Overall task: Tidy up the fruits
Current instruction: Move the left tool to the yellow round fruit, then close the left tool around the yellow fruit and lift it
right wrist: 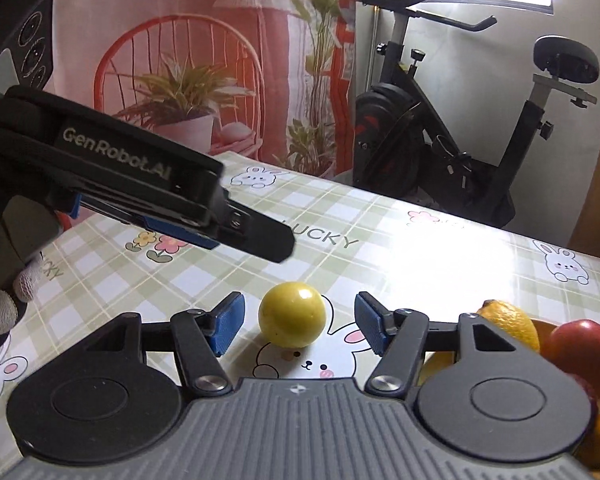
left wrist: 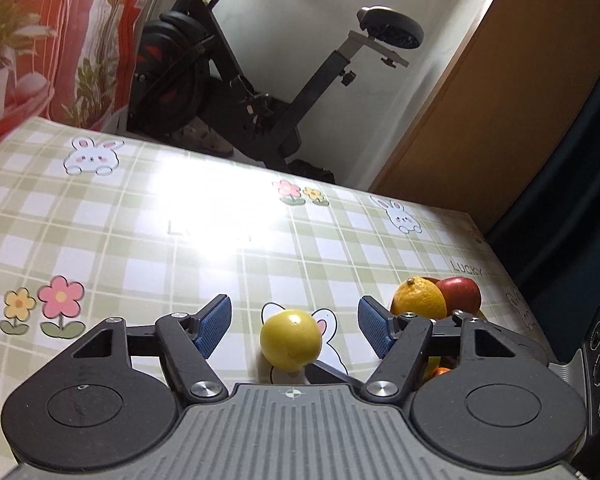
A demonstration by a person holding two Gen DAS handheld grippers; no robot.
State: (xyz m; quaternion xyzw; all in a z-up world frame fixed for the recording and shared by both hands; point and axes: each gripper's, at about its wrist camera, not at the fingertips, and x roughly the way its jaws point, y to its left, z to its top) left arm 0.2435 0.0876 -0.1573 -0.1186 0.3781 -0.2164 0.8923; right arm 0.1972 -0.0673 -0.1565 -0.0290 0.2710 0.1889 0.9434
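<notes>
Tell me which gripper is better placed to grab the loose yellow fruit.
Right, probably. The right gripper is open with the yellow fruit centred between its fingers at table level. The left gripper is also open but angled down from above.

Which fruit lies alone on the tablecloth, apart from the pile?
The round yellow fruit, between the right claw's open fingers. The lemon and red apple sit piled together at the right.

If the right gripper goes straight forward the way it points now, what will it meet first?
Most likely the yellow round fruit on the table: it lies just ahead, between the open fingers of the right gripper. Beyond it the tabletop looks free, though depth is hard to judge in this fisheye view.
</notes>
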